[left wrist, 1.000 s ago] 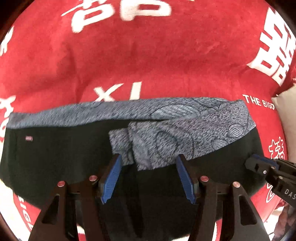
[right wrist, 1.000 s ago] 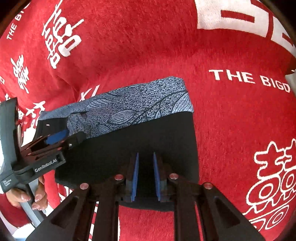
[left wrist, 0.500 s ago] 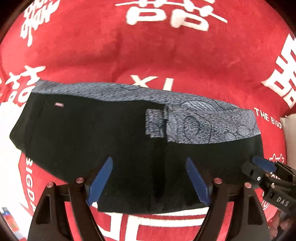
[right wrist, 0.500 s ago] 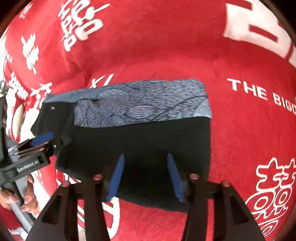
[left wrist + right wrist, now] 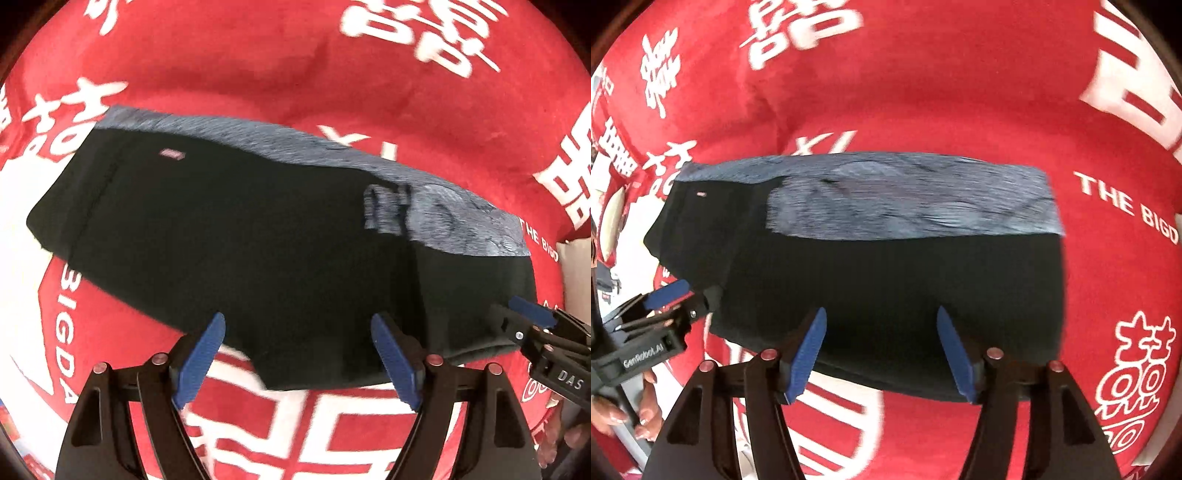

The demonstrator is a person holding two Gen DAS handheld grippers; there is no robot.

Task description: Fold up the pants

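The black pants (image 5: pixel 236 236) with a grey-blue patterned waistband (image 5: pixel 443 214) lie folded flat on the red cloth (image 5: pixel 258 62). They also show in the right wrist view (image 5: pixel 886 291), with the waistband (image 5: pixel 916 199) along the far edge. My left gripper (image 5: pixel 301 354) is open and empty above the pants' near edge. My right gripper (image 5: pixel 882 350) is open and empty above the pants' near edge. Each gripper shows at the edge of the other's view: the right one (image 5: pixel 532 314) and the left one (image 5: pixel 665 295).
The red cloth (image 5: pixel 923 92) with white characters and letters covers the whole surface. A pale object (image 5: pixel 576 273) sits at the right edge in the left wrist view. The person's hand (image 5: pixel 613 417) holds the left gripper at the lower left.
Both grippers have opened and pulled back and up from the pants. The right gripper was nearly shut one second ago. The pants stay flat on the cloth.
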